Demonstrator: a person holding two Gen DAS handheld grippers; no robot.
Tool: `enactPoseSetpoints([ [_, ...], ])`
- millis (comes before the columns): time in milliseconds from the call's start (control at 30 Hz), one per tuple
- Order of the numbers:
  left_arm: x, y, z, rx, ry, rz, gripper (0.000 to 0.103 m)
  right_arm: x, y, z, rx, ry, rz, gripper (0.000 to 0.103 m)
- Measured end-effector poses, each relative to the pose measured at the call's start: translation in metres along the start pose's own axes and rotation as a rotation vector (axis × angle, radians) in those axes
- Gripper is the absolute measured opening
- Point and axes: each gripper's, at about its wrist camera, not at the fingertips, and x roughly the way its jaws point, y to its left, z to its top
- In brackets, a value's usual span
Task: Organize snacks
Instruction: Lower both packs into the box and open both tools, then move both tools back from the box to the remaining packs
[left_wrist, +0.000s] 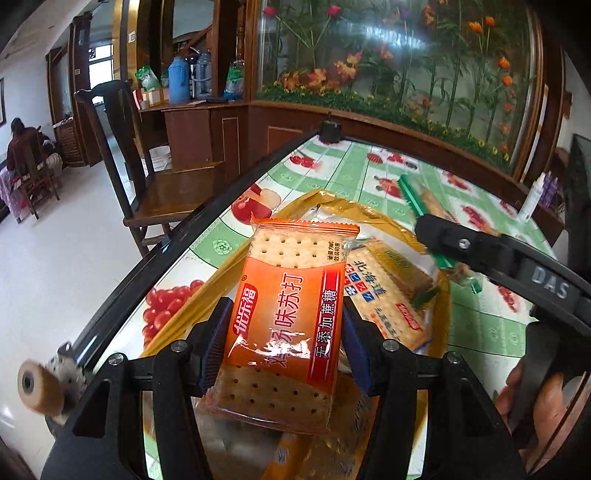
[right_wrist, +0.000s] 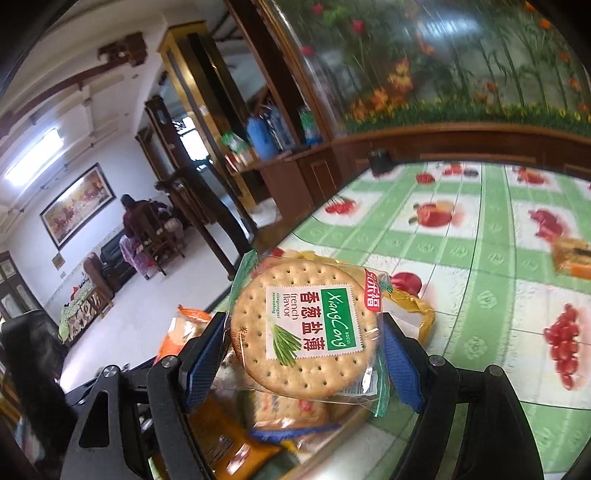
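My left gripper is shut on an orange soda cracker pack and holds it above a yellow bag of snacks on the table. A blue-labelled cracker pack lies in the bag to the right. My right gripper is shut on a round green-labelled cracker pack, held above more packs and the yellow bag. In the left wrist view the right gripper enters from the right with that green pack.
The table has a green and white fruit-print cloth and a dark edge. A small boxed snack lies at the right. A wooden chair stands left of the table. A white bottle stands at the far right edge.
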Motion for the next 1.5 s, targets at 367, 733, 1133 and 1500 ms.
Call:
enactPoseSetpoints([
  [367, 0.020, -0.003, 0.014, 0.006, 0.052, 0.033, 0.055, 0.045, -0.018, 0.004, 0.044, 0.071, -0.019, 0.080],
  [733, 0.012, 0.005, 0.014, -0.028, 0.035, 0.104, 0.081, 0.043, -0.035, 0.005, 0.121, 0.057, 0.017, 0.086],
  [1133, -0.006, -0.007, 0.020, -0.024, -0.018, 0.100, 0.081, 0.007, -0.044, 0.007, 0.141, 0.004, 0.015, 0.087],
  [1500, -0.007, -0.058, 0.026, 0.023, -0.025, 0.022, 0.080, -0.049, -0.092, -0.007, 0.197, -0.035, -0.077, 0.088],
])
